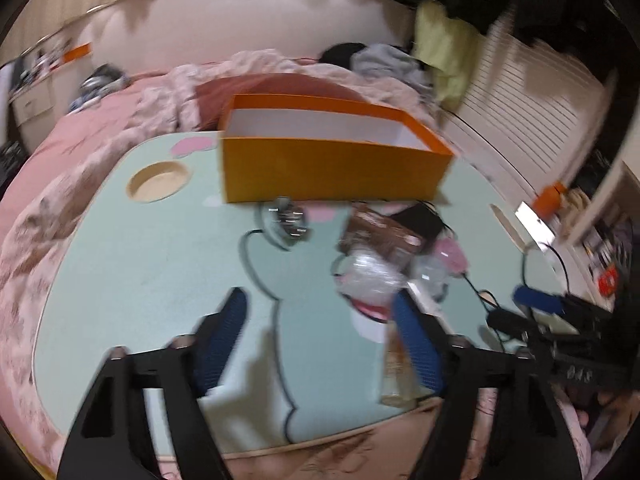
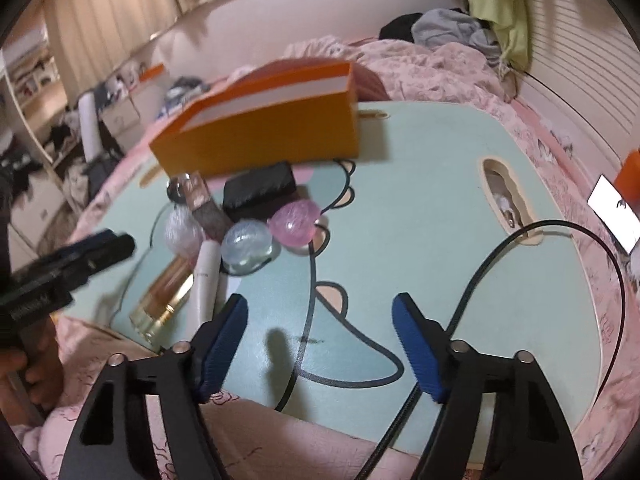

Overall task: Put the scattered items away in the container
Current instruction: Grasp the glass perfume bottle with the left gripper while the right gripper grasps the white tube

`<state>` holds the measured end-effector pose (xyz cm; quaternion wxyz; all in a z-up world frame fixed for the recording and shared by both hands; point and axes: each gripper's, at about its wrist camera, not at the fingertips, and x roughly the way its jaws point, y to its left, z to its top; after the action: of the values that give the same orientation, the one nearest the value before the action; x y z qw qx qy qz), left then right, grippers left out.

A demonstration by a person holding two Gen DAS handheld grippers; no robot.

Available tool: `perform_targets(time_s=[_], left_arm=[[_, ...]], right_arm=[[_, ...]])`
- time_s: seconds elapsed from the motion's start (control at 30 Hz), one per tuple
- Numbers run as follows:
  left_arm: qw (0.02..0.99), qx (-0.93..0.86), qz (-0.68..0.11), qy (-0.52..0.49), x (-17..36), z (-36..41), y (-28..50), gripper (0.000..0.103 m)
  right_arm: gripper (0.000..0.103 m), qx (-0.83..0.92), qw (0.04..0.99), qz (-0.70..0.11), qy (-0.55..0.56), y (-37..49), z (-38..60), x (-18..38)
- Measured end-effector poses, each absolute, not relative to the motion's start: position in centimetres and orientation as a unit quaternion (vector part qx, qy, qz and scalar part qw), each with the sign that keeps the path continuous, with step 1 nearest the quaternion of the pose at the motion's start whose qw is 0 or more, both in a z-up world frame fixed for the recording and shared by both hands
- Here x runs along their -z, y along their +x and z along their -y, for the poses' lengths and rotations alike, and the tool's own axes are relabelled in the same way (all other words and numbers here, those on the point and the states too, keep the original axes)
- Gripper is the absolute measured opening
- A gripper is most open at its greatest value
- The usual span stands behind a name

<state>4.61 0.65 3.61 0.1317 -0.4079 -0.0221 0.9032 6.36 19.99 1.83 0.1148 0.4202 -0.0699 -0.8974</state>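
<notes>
An open orange box [image 1: 332, 168] with a white inside stands at the far side of the pale green lap table [image 1: 160, 264]; it also shows in the right wrist view [image 2: 264, 132]. In front of it lie scattered items: a brown packet [image 2: 206, 208], a black case [image 2: 260, 192], a pink ball [image 2: 296, 224], a clear bluish ball [image 2: 246, 246], a crinkled clear ball [image 2: 184, 232], a white tube [image 2: 206, 280] and an amber bottle [image 2: 164, 304]. A shiny metal item [image 1: 290, 220] lies near the box. My left gripper [image 1: 320, 312] is open and empty above the table's near side. My right gripper [image 2: 320, 316] is open and empty.
The table rests on a pink bed with rumpled bedding [image 1: 60, 208]. A round cup recess [image 1: 158, 186] is at the table's far left and a slot [image 2: 508, 204] at its right. A black cable [image 2: 560, 232] loops over the right side. Clothes [image 2: 452, 28] lie behind.
</notes>
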Motion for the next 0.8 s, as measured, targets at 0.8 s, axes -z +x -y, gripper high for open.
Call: perform_targets(time_s=[0.8], left_arm=[[0.234,-0.862,-0.014,-0.449,-2.2,-4.0,5.3,0.027]], right_arm=[[0.042,0.881,0.211,-0.002,0.422,5.7,-14.4,-2.5]])
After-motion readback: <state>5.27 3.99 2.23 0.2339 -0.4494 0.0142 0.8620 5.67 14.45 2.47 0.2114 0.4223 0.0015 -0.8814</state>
